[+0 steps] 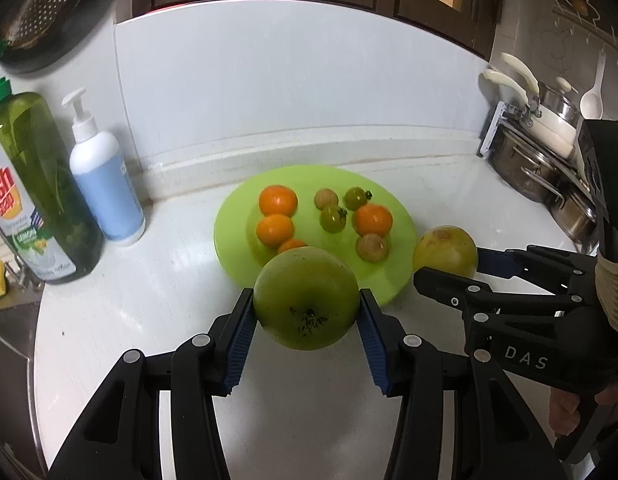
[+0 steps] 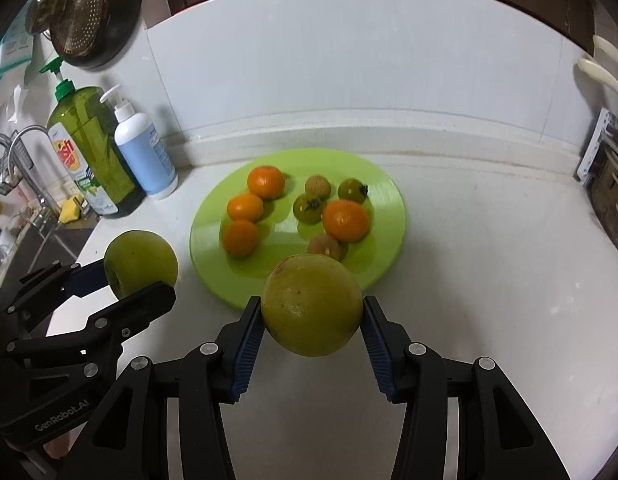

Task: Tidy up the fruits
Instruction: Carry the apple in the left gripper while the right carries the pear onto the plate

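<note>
The left gripper (image 1: 307,312) is clamped on a round green apple (image 1: 307,298), held above the white countertop (image 1: 149,300) just in front of the lime-green plastic plate (image 1: 229,232) of small oranges (image 1: 277,201). The right gripper (image 2: 312,318) is clamped on a yellowish-green round fruit (image 2: 312,304) beside it.

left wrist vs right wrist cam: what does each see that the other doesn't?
Left wrist only: the stacked steel pots with cream handles and the white spoon hanging at the right; the stem end of the green apple.

Right wrist only: the faucet and sink corner at far left.

Both: the left claw shut on the green apple, the right claw shut on the yellow-green fruit, the green plate of small oranges and green tomatoes, the dish soap bottle and the white pump bottle.
</note>
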`<state>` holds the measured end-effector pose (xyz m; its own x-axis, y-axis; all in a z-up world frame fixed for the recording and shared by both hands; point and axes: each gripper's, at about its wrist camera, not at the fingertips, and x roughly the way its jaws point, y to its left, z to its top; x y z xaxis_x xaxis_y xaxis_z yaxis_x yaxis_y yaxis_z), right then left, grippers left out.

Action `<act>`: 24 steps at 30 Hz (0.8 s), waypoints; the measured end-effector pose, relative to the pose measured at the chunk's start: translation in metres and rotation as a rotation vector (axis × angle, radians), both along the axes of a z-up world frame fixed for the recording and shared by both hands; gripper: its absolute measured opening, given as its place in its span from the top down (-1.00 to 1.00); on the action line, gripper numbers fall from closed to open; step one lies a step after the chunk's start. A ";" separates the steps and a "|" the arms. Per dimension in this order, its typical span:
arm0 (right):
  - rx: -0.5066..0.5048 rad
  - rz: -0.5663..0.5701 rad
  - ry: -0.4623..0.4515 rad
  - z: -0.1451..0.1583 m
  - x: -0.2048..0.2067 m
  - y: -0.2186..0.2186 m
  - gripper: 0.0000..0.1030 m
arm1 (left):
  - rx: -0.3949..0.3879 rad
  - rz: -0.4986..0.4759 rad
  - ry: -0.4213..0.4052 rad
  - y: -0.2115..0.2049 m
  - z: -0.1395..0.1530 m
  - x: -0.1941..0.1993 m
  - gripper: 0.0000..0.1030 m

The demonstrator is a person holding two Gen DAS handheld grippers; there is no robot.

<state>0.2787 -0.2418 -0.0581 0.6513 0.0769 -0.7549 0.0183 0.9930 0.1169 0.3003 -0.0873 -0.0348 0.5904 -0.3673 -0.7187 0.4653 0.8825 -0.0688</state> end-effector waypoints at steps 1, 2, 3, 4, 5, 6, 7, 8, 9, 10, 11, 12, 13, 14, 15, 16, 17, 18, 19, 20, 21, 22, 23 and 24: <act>-0.002 0.001 -0.001 0.001 0.003 0.000 0.04 | -0.002 -0.003 0.002 -0.001 0.002 0.005 0.04; -0.004 0.002 -0.002 0.003 0.008 -0.001 0.04 | -0.001 -0.002 0.001 -0.001 0.003 0.010 0.04; -0.004 0.000 -0.004 0.005 0.011 -0.001 0.04 | 0.000 -0.002 -0.005 -0.002 0.005 0.014 0.04; -0.004 -0.001 -0.006 0.006 0.014 -0.002 0.04 | 0.003 -0.003 -0.009 -0.002 0.007 0.018 0.04; -0.004 -0.002 -0.006 0.007 0.018 -0.002 0.04 | 0.007 -0.002 -0.012 -0.004 0.008 0.023 0.04; -0.003 -0.006 -0.006 0.008 0.023 -0.003 0.04 | 0.010 -0.003 -0.014 -0.004 0.009 0.026 0.04; -0.001 -0.007 -0.006 0.009 0.027 -0.004 0.04 | 0.011 -0.005 -0.015 -0.005 0.010 0.030 0.04; -0.001 -0.008 -0.007 0.010 0.031 -0.005 0.04 | 0.014 -0.007 -0.017 -0.007 0.011 0.036 0.04; -0.003 -0.014 -0.008 0.011 0.035 -0.007 0.04 | 0.017 -0.009 -0.019 -0.008 0.011 0.040 0.04; -0.004 -0.017 -0.009 0.011 0.039 -0.008 0.04 | 0.018 -0.012 -0.022 -0.010 0.011 0.045 0.04; -0.008 -0.020 -0.008 0.011 0.043 -0.010 0.04 | 0.019 -0.015 -0.022 -0.012 0.012 0.049 0.04; -0.009 -0.023 -0.007 0.011 0.046 -0.011 0.04 | 0.019 -0.019 -0.020 -0.014 0.011 0.053 0.04; -0.010 -0.026 -0.007 0.011 0.050 -0.014 0.04 | 0.019 -0.024 -0.018 -0.017 0.011 0.056 0.04; -0.013 -0.028 -0.005 0.011 0.054 -0.016 0.04 | 0.019 -0.031 -0.017 -0.020 0.011 0.060 0.04; -0.016 -0.032 -0.004 0.011 0.057 -0.018 0.04 | 0.021 -0.037 -0.015 -0.024 0.010 0.064 0.04; -0.017 -0.035 -0.002 0.011 0.061 -0.021 0.04 | 0.022 -0.041 -0.014 -0.026 0.009 0.066 0.04; -0.019 -0.037 0.000 0.010 0.063 -0.022 0.04 | 0.024 -0.046 -0.012 -0.029 0.008 0.069 0.04; -0.020 -0.041 0.002 0.009 0.067 -0.025 0.04 | 0.023 -0.052 -0.007 -0.033 0.007 0.072 0.04; -0.023 -0.044 0.003 0.009 0.070 -0.028 0.04 | 0.021 -0.056 -0.003 -0.037 0.005 0.075 0.04; -0.026 -0.048 0.006 0.008 0.074 -0.031 0.04 | 0.020 -0.061 0.002 -0.041 0.004 0.077 0.04; -0.026 -0.053 0.007 0.007 0.076 -0.033 0.04 | 0.021 -0.065 0.005 -0.043 0.002 0.079 0.04; -0.024 -0.058 0.008 0.006 0.080 -0.036 0.04 | 0.026 -0.071 0.013 -0.047 0.000 0.082 0.04; -0.024 -0.062 0.013 0.005 0.083 -0.040 0.04 | 0.028 -0.075 0.019 -0.050 -0.003 0.083 0.04; -0.024 -0.063 0.015 0.004 0.086 -0.042 0.04 | 0.030 -0.079 0.023 -0.052 -0.005 0.085 0.04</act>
